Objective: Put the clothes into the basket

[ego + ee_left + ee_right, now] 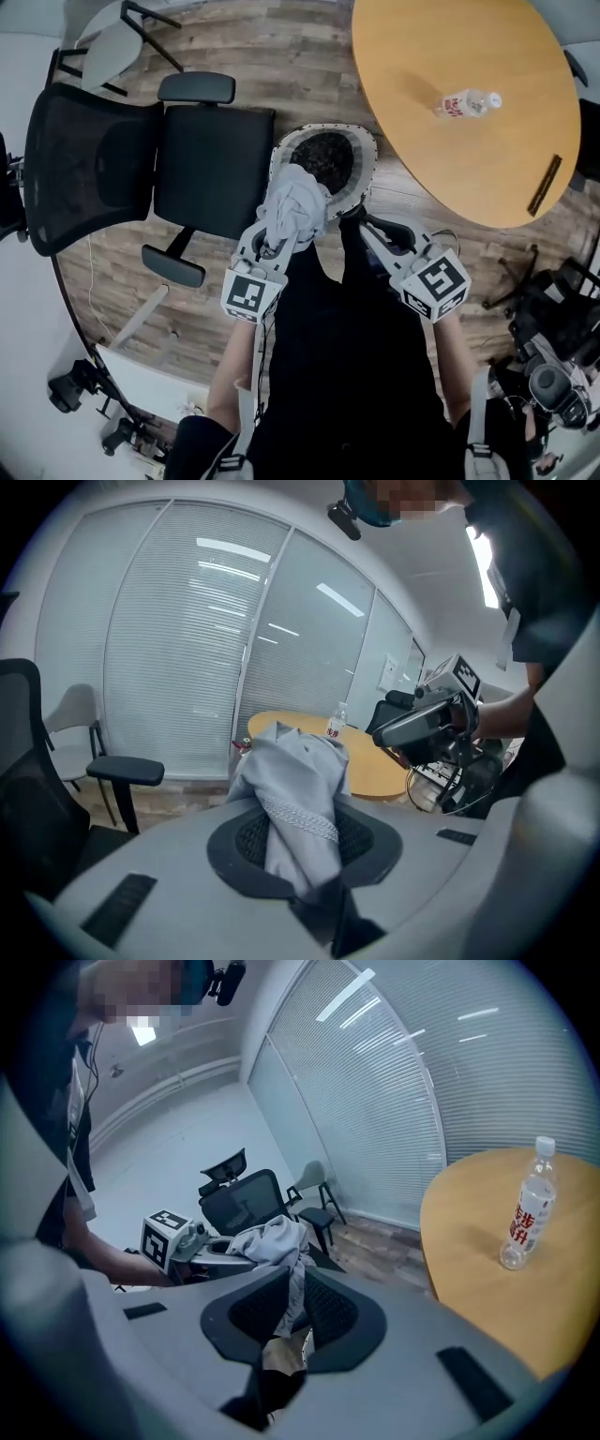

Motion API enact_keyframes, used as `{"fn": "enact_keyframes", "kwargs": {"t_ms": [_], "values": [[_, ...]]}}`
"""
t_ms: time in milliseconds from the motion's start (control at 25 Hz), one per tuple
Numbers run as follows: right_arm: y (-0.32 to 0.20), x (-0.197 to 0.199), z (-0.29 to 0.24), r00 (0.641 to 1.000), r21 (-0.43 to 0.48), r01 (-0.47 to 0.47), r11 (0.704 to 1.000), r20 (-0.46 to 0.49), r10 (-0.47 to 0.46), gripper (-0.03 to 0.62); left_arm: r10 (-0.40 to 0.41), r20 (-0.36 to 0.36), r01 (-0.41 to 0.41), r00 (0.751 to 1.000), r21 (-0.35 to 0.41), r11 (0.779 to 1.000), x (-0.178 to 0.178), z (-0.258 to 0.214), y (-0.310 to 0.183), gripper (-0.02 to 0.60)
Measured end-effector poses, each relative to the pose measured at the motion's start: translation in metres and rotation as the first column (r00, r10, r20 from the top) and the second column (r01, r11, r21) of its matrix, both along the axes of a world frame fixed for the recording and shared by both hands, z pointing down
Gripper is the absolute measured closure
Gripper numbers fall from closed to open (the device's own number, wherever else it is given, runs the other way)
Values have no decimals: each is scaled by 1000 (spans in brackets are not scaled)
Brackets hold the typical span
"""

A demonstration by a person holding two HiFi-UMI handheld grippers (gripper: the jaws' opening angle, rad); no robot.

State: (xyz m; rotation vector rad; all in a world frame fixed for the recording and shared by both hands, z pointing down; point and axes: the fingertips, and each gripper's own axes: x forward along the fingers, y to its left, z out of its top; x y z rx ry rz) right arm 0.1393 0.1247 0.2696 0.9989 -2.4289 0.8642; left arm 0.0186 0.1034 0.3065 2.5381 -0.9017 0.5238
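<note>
A light grey garment (295, 204) hangs bunched over the near rim of the round white-rimmed basket (278, 159), whose inside is dark. My left gripper (277, 240) is shut on the garment (302, 789), which bulges up out of the jaws in the left gripper view. My right gripper (353, 217) sits just right of the bundle. A thin fold of the same garment (272, 1239) is pinched between its jaws (294, 1314). Each gripper shows in the other's view: the right one (424, 726), the left one (201, 1247).
A black office chair (187, 155) stands left of the basket. A round wooden table (506, 141) with a water bottle (466, 102) is at the right. A white chair (111, 49) is at the far left; bags and gear (553, 375) lie at the lower right.
</note>
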Motion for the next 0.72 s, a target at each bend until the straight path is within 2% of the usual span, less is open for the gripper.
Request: {"fn": "enact_keyframes", "kwargs": {"t_ms": [480, 720], "values": [[16, 16, 63, 999, -103, 39, 994, 30, -37, 534, 26, 84, -14, 996, -138, 990, 44, 108, 4, 492], [5, 17, 95, 998, -106, 21, 994, 67, -14, 535, 13, 101, 4, 995, -158, 987, 55, 161, -8, 492]]}}
